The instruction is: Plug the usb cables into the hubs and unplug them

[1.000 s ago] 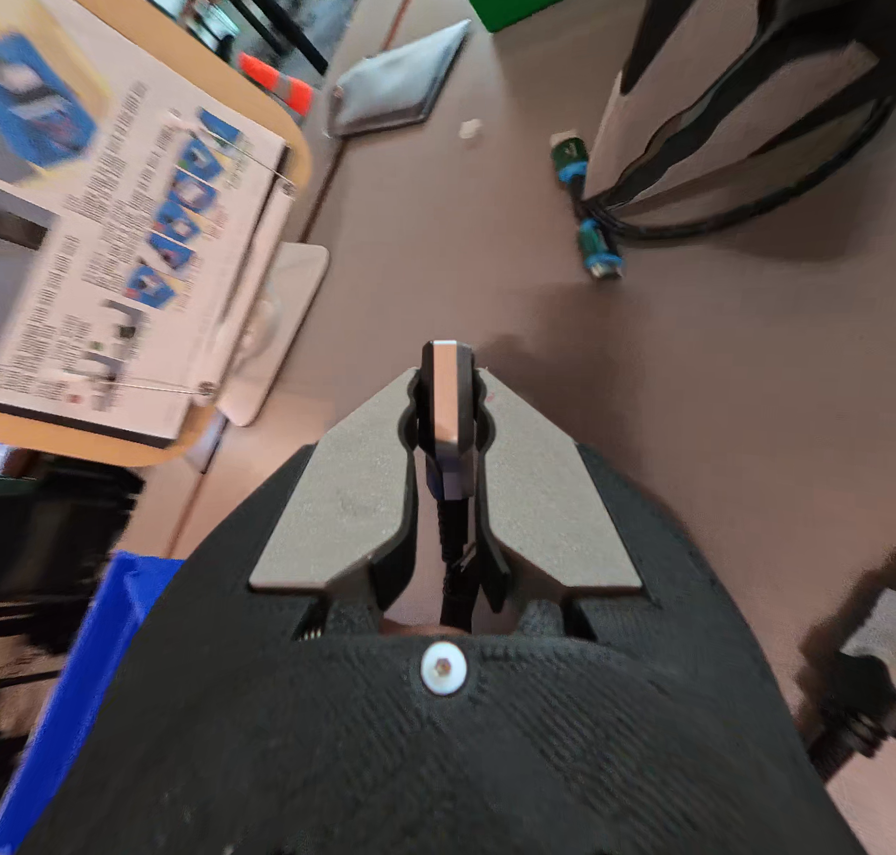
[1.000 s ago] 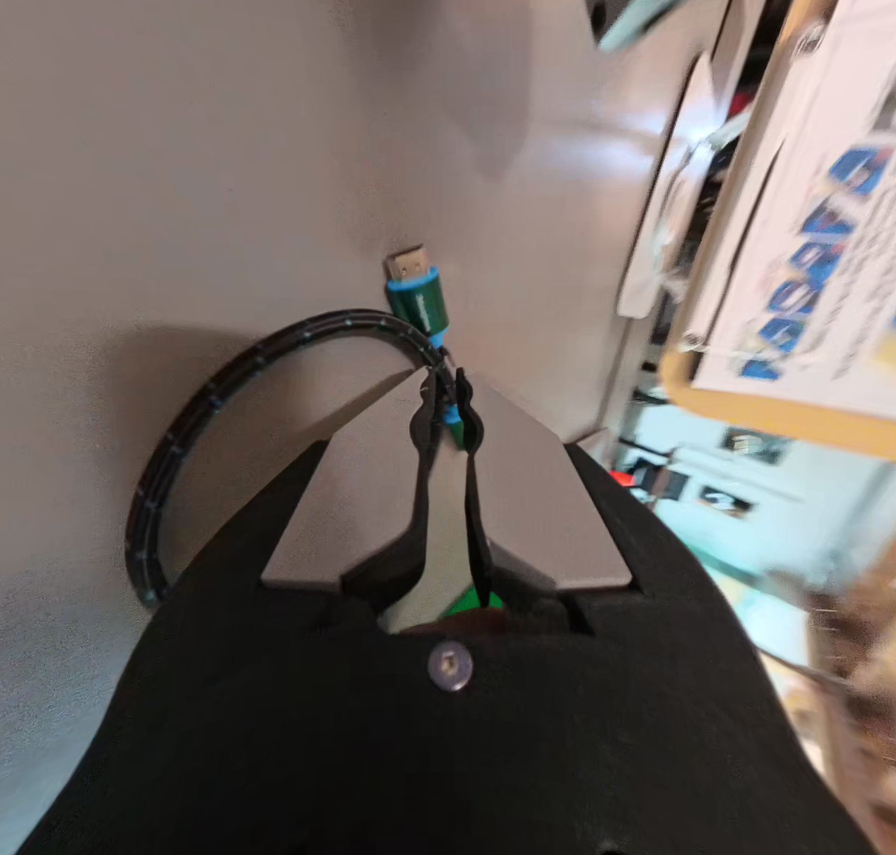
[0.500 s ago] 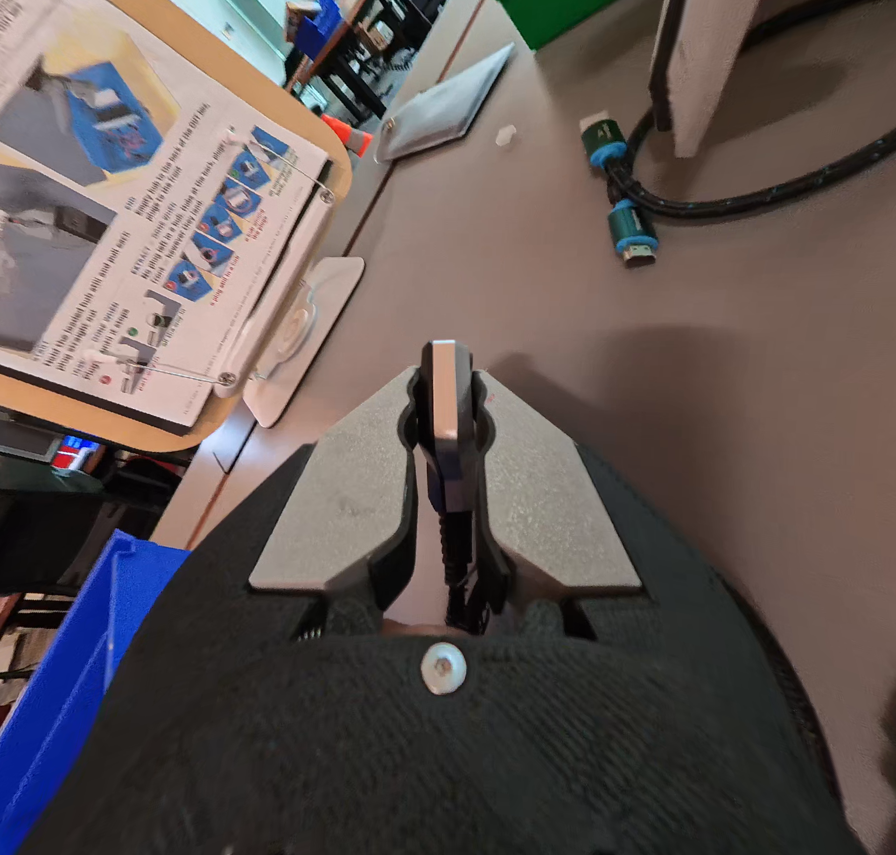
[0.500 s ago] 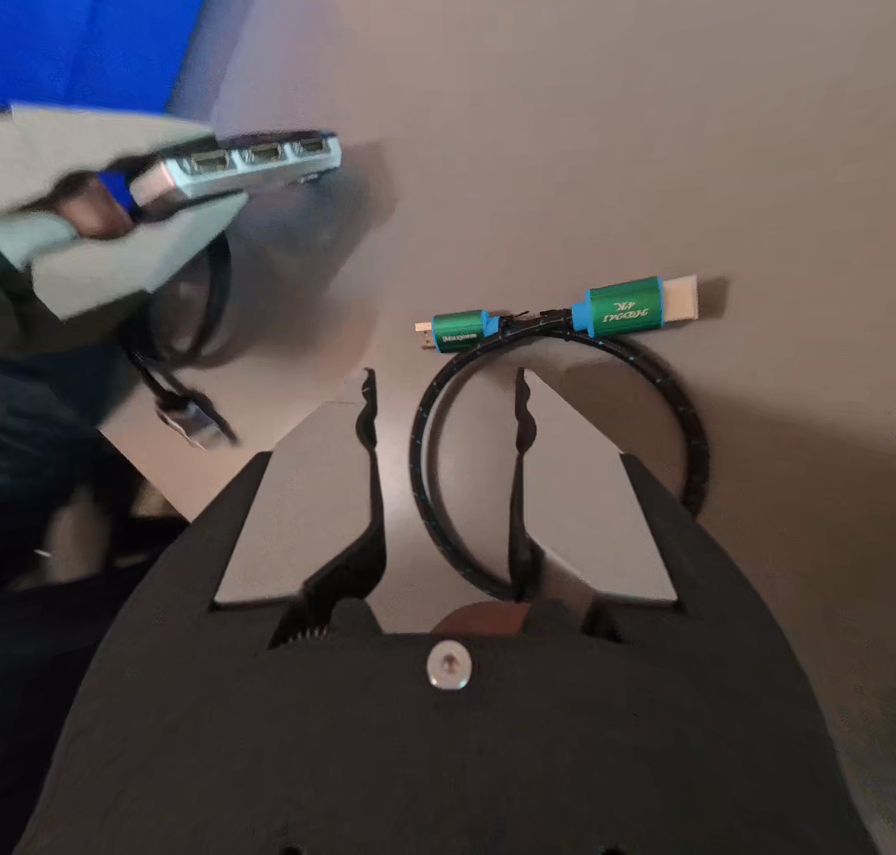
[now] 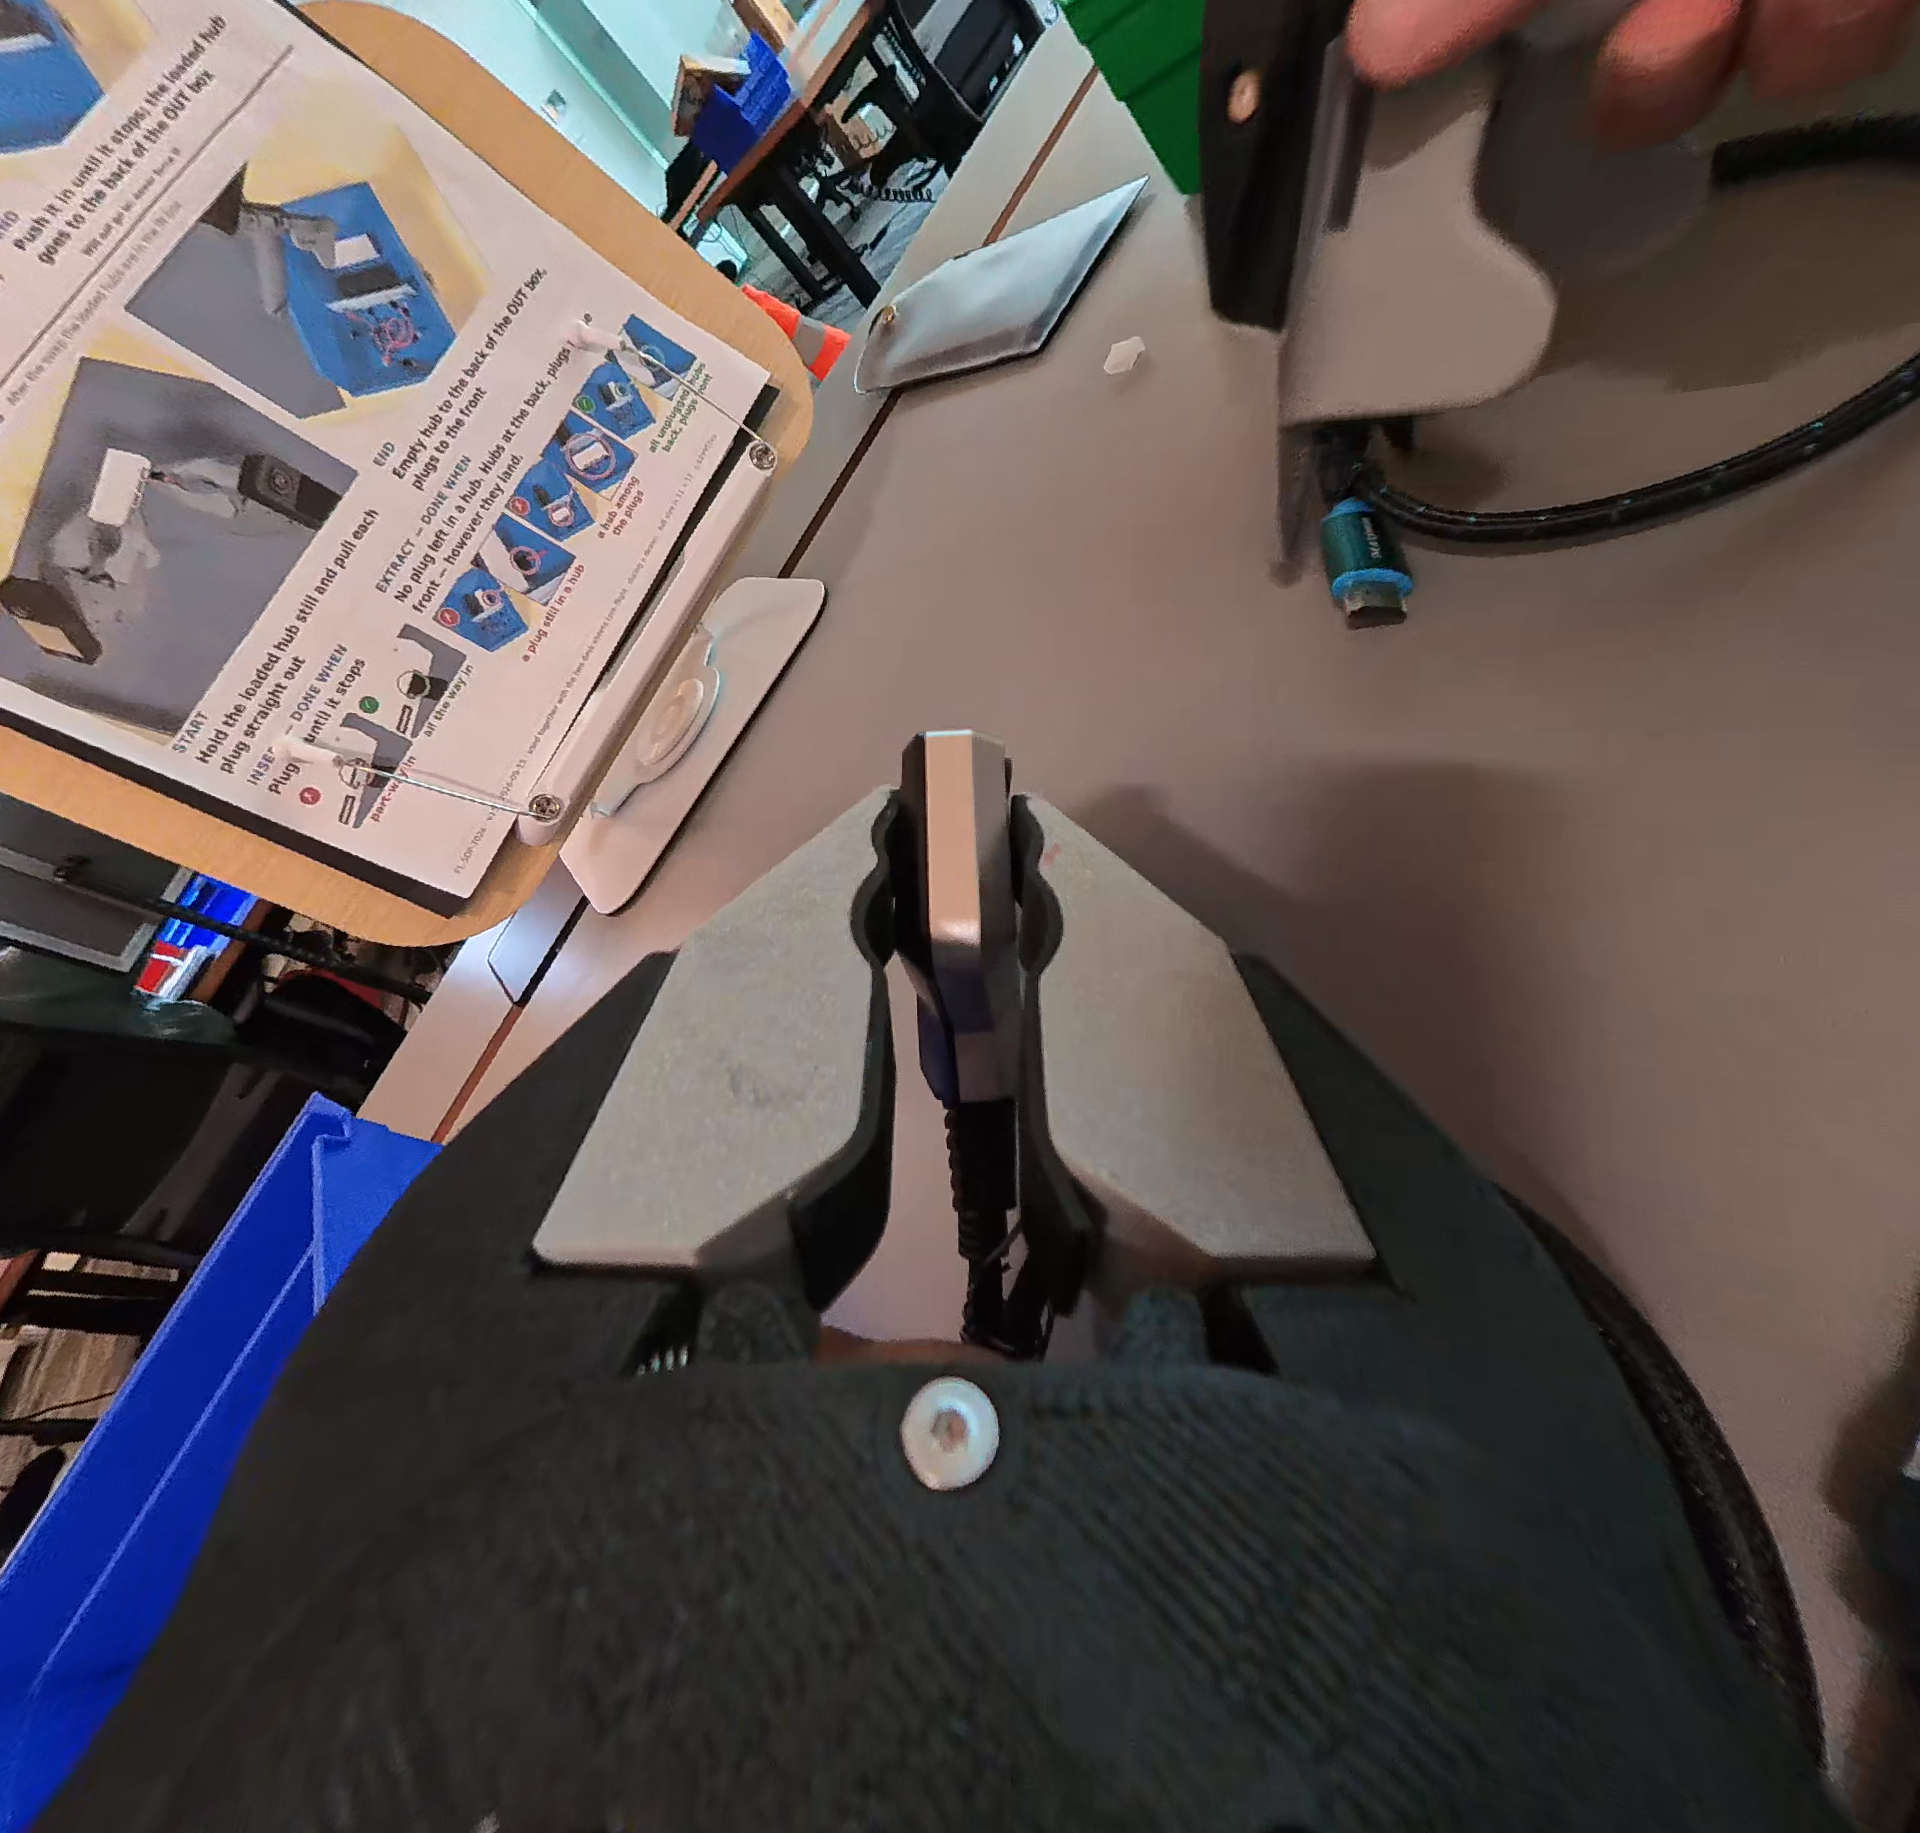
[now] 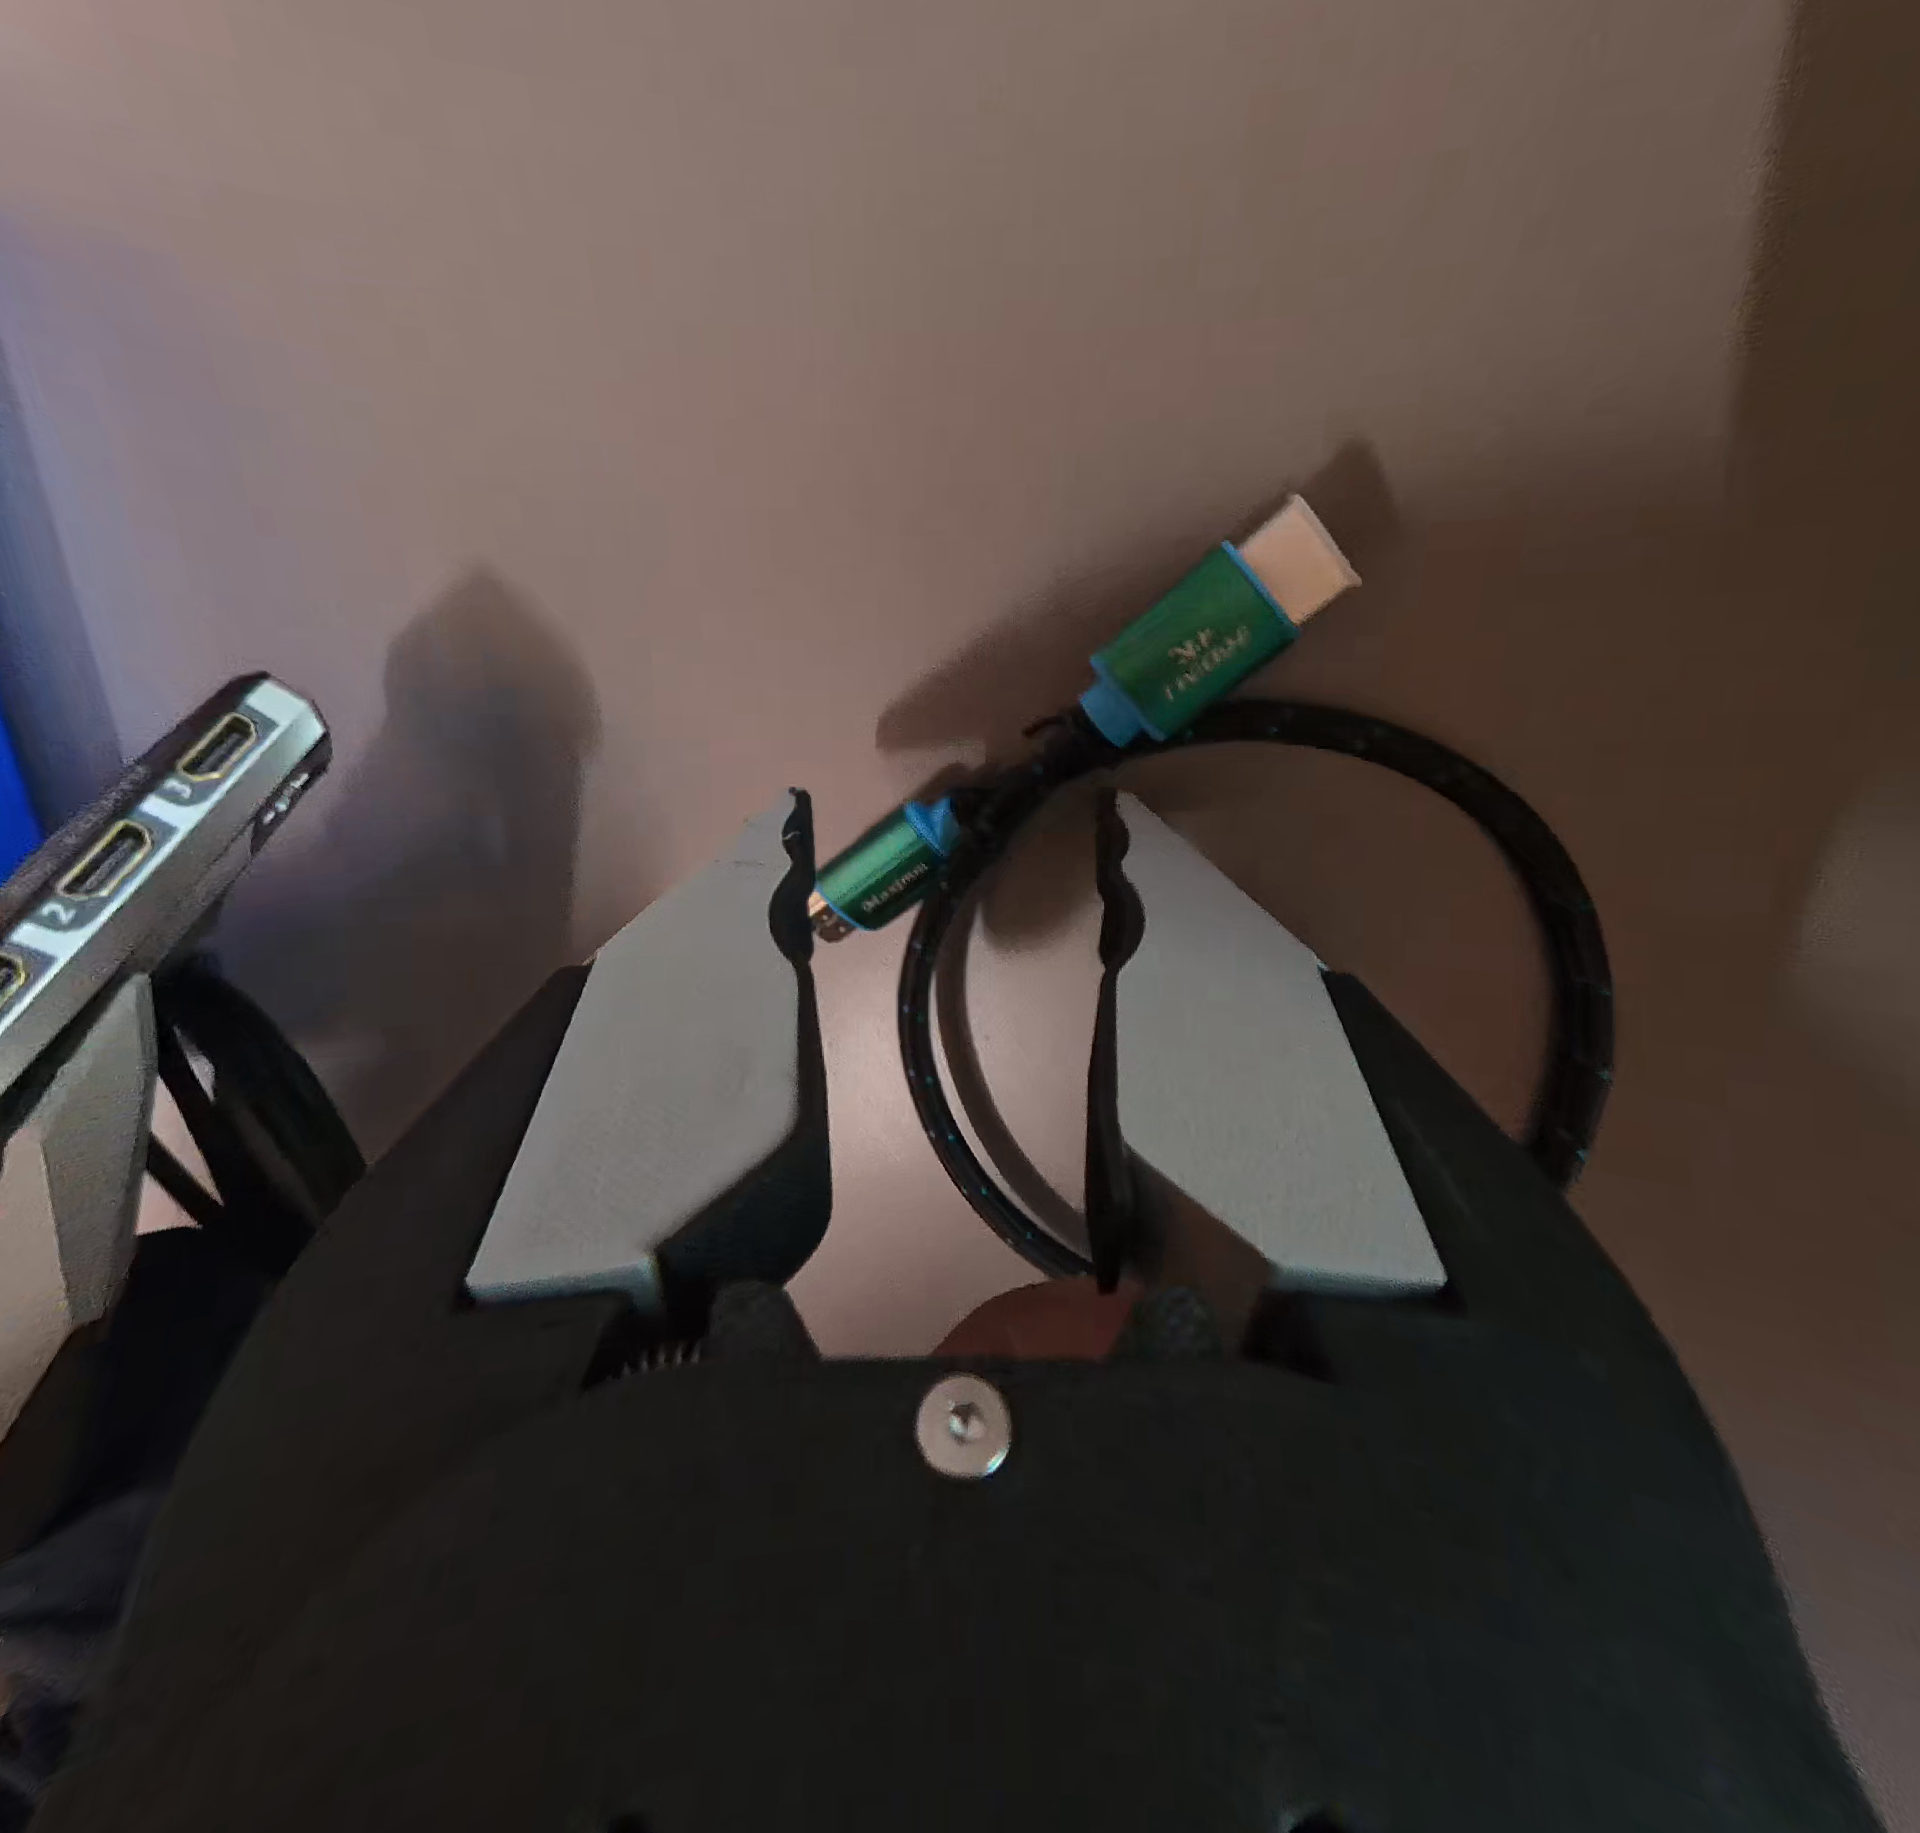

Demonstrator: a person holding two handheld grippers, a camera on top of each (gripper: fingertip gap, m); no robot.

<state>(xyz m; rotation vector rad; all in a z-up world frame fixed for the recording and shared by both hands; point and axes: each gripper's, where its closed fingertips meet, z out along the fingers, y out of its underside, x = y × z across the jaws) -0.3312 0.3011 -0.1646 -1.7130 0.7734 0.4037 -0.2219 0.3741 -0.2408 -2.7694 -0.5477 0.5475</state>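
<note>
My left gripper (image 5: 954, 815) is shut on a slim grey metal hub (image 5: 961, 879), held edge-up above the table; the hub's black lead runs back between the fingers. The hub also shows in the right wrist view (image 6: 156, 827) at the left, with its row of ports facing me. My right gripper (image 6: 956, 827) is open and empty, low over a coiled black braided cable (image 6: 1558, 952) on the table. The cable's small green plug (image 6: 883, 879) lies between my fingertips, close to the left one. Its larger green plug (image 6: 1195, 651) has a cream cap and points away to the right.
A tilted wooden board with a printed instruction sheet (image 5: 364, 433) stands at the left on a white base (image 5: 717, 682). A blue bin (image 5: 156, 1420) is at the lower left, a green bin (image 5: 1132, 17) at the back. A grey pouch (image 5: 997, 287) lies on the grey table (image 5: 1455, 952). A person's hand (image 5: 1662, 7) holds the right gripper.
My right gripper has opened and let go of the cable, which now lies on the table, and has turned over the small plug. My left gripper still holds the hub.
</note>
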